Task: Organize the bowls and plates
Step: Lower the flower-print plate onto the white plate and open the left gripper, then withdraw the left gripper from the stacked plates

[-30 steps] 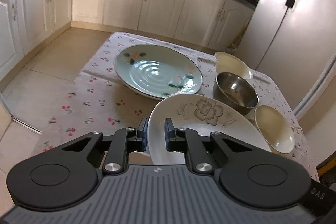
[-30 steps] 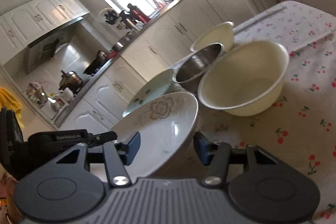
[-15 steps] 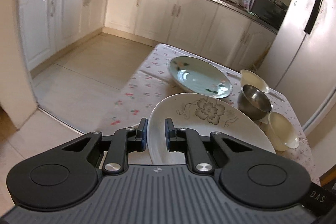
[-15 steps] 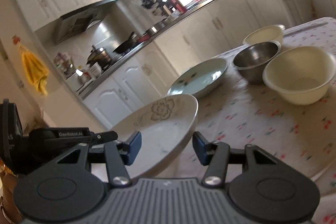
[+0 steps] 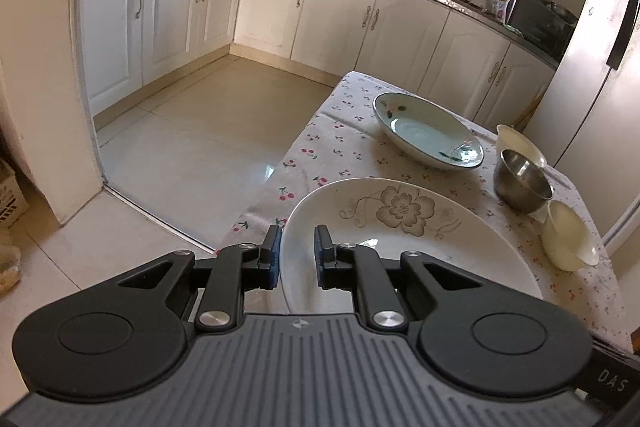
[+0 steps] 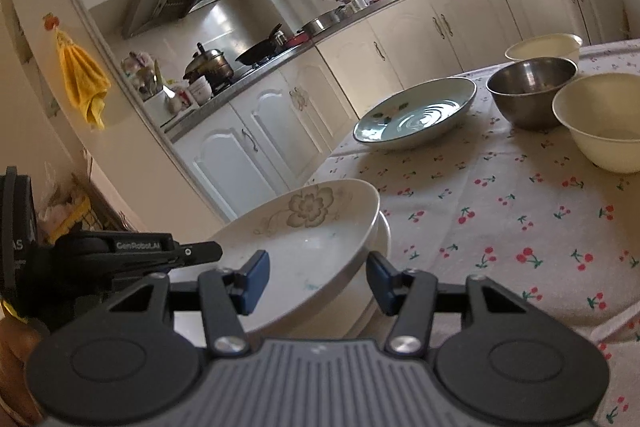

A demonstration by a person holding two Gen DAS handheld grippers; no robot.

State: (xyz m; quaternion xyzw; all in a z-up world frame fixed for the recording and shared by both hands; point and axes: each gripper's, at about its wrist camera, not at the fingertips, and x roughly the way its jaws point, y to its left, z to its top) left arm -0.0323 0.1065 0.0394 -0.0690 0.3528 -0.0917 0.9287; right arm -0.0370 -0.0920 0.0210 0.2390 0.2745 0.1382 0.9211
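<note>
My left gripper point(image 5: 296, 257) is shut on the near rim of a white plate with a grey flower point(image 5: 400, 227) and holds it over the near end of the table. In the right wrist view this plate point(image 6: 304, 227) is tilted, just above a second white plate point(image 6: 382, 239) on the table. My right gripper point(image 6: 316, 281) is open, its blue pads either side of the plate's edge without touching. A pale green flowered plate point(image 5: 428, 131) lies further along the table.
A steel bowl point(image 5: 522, 183), a cream bowl point(image 5: 568, 241) and another cream bowl point(image 5: 520, 145) stand along the right side of the cherry-print tablecloth point(image 5: 332, 155). A fridge point(image 5: 580, 67) stands to the right. Cabinets line the far walls.
My left gripper has drawn the white flowered plate back toward the near end of the table, away from the green plate and bowls. The right gripper has drawn back with it and stays open.
</note>
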